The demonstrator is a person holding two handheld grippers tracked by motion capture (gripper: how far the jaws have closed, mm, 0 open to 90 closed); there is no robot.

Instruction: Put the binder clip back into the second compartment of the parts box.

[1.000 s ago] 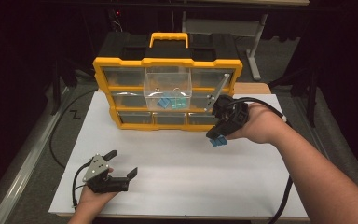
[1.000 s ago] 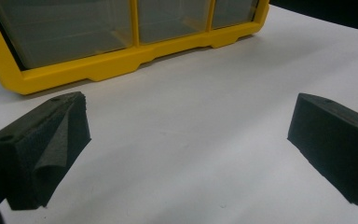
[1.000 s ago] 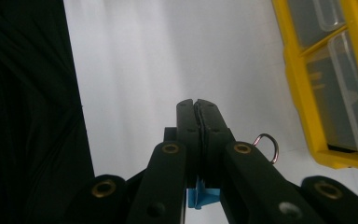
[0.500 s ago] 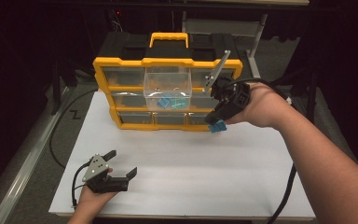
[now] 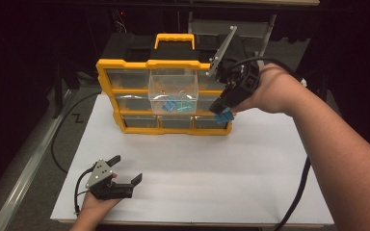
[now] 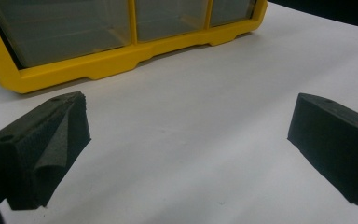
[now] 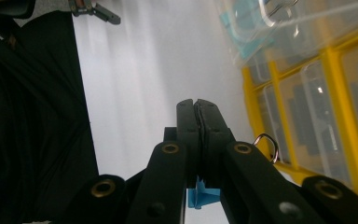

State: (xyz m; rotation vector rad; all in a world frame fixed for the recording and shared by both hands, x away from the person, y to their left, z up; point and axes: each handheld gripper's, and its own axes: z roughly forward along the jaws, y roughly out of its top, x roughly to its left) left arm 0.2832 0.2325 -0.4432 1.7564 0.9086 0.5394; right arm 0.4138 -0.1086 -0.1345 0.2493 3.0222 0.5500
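Meanwhile right hand-held gripper pinches blue clip.

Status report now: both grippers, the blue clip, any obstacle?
Left gripper open, on white board. Right gripper shut on blue clip, beside yellow organizer. Clear drawer pulled out.

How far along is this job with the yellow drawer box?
Done: some blue clips already lie in the pulled-out clear drawer of the yellow organizer. In hand: the right gripper pinches another blue clip beside it. Left: dropping it in. The left gripper rests open.
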